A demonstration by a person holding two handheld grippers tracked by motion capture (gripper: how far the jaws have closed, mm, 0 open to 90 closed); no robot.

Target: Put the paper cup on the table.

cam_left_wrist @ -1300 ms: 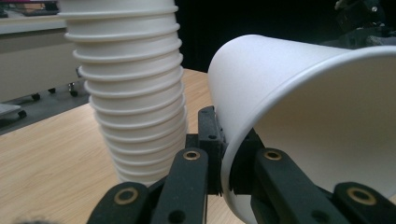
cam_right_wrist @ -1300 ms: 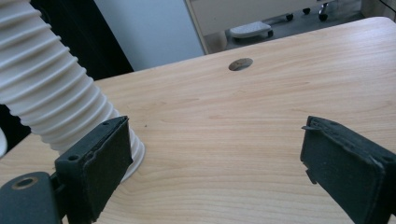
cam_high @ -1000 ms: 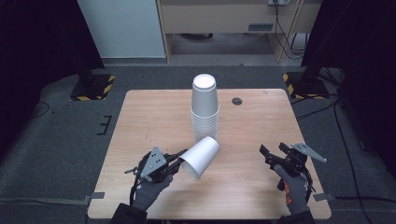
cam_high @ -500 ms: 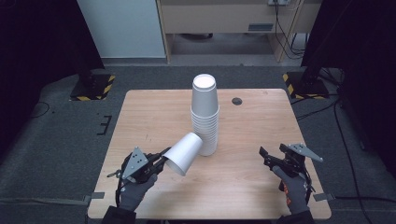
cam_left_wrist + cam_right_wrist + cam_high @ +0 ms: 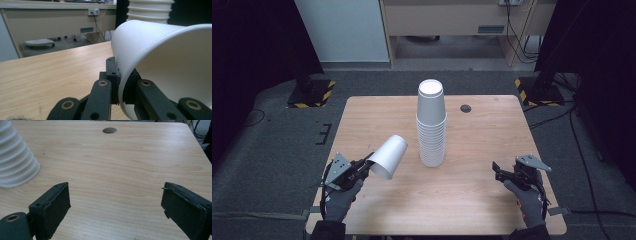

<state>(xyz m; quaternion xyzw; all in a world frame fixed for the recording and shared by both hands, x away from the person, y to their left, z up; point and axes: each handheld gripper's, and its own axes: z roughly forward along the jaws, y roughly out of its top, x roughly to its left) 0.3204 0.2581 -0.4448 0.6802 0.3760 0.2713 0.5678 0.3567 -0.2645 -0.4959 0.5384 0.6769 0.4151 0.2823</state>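
Note:
A tall stack of white paper cups (image 5: 431,125) stands upside down in the middle of the wooden table (image 5: 482,135); its ribbed lower rims show in the right gripper view (image 5: 15,162). My left gripper (image 5: 364,167) is shut on the rim of a single white cup (image 5: 388,156), held tilted above the table's front left; the wall of that cup (image 5: 165,62) sits pinched between the jaws. My right gripper (image 5: 496,171) hovers open near the front right edge, with nothing between its pads (image 5: 56,206).
A small dark round grommet (image 5: 466,108) is set into the table at the back right, also in the right gripper view as a grommet (image 5: 109,130). Dark floor surrounds the table, with a cabinet and cables behind.
My left gripper has carried the single cup leftward and toward the front edge, away from the stack. The right gripper has stayed put and open.

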